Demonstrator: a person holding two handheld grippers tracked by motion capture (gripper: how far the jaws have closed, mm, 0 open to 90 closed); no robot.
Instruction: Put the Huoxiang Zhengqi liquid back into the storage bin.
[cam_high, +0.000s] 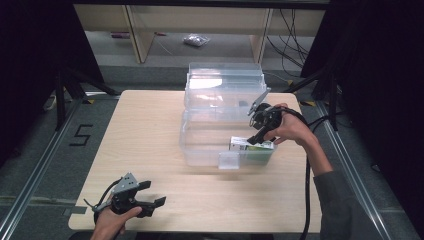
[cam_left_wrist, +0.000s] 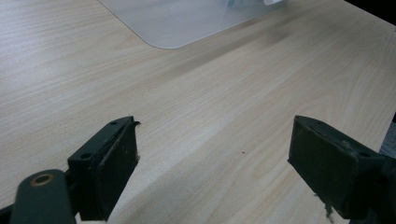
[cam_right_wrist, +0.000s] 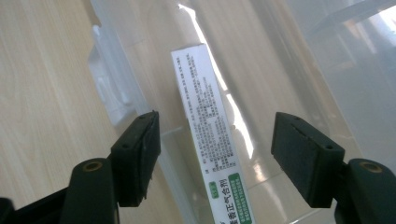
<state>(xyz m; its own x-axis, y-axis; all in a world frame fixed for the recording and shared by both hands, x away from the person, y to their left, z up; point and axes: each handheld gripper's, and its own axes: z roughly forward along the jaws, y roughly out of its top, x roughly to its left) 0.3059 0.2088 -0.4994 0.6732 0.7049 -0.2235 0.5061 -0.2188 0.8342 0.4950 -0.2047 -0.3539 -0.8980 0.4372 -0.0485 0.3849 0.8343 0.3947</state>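
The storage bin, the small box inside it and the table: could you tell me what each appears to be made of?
Storage bin: clear, glossy plastic, since the wood shows through its walls.
Small box: apparently printed cardboard, white and green with sharp folded edges.
Table: light wood grain, matte; possibly laminate.

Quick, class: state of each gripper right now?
Left gripper: open, empty, over the wooden table.
Right gripper: open above the white-and-green box, holding nothing.

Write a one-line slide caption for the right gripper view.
Open right gripper poised above a white-and-green carton lying in a clear plastic bin on a wooden table.
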